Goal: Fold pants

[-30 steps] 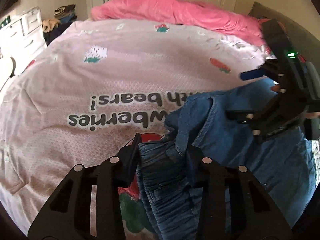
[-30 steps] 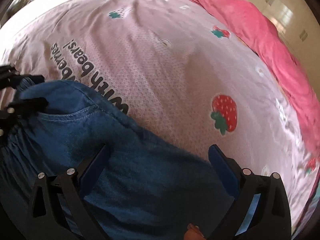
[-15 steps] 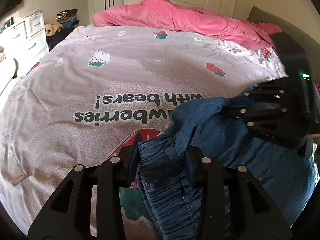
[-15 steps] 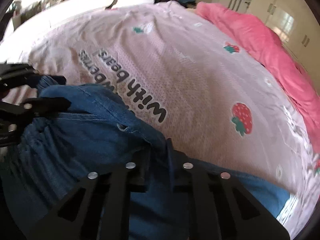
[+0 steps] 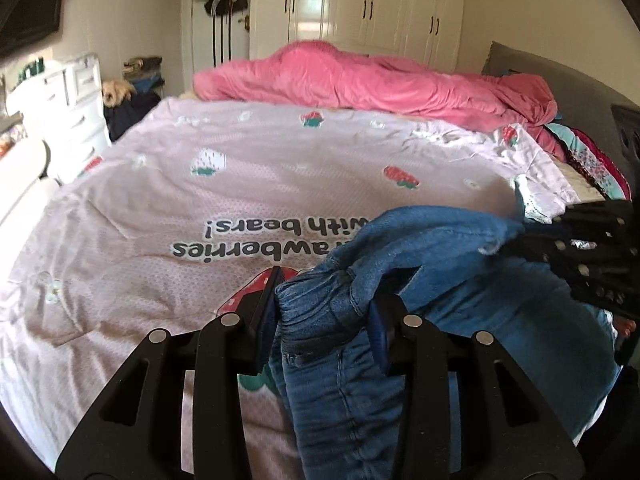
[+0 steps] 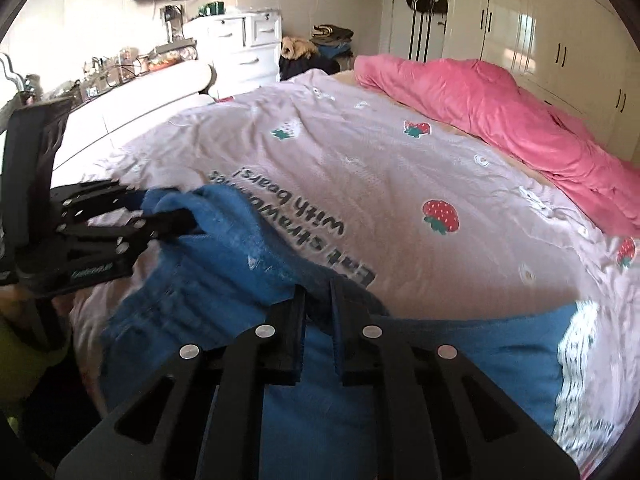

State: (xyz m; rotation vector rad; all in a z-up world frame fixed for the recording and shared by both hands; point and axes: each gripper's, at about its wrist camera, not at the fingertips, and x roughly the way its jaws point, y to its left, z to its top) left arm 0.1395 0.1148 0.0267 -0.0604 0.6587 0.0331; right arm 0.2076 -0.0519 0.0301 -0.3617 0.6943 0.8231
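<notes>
Blue denim pants (image 5: 448,280) (image 6: 224,280) hang lifted above the near edge of a bed. My left gripper (image 5: 326,312) is shut on the bunched elastic waistband, which fills the gap between its fingers. My right gripper (image 6: 318,312) is shut on the other side of the waistband, with a thin fold of denim pinched between its pads. Each gripper shows in the other's view: the right one (image 5: 592,248) at the far right edge, the left one (image 6: 120,224) at the left. The waistband stretches between the two.
The bed carries a lilac strawberry-print cover (image 5: 280,176) with large dark lettering. A crumpled pink blanket (image 5: 360,80) lies along its far side. White drawers (image 6: 240,52) and a cluttered counter stand to the left, wardrobes (image 5: 360,4) behind. Part of the pants (image 6: 460,360) rests on the near bed edge.
My right gripper went from wide open over the denim to shut on the waistband. Both grippers then rose and tilted up, lifting the pants so more of the room shows.
</notes>
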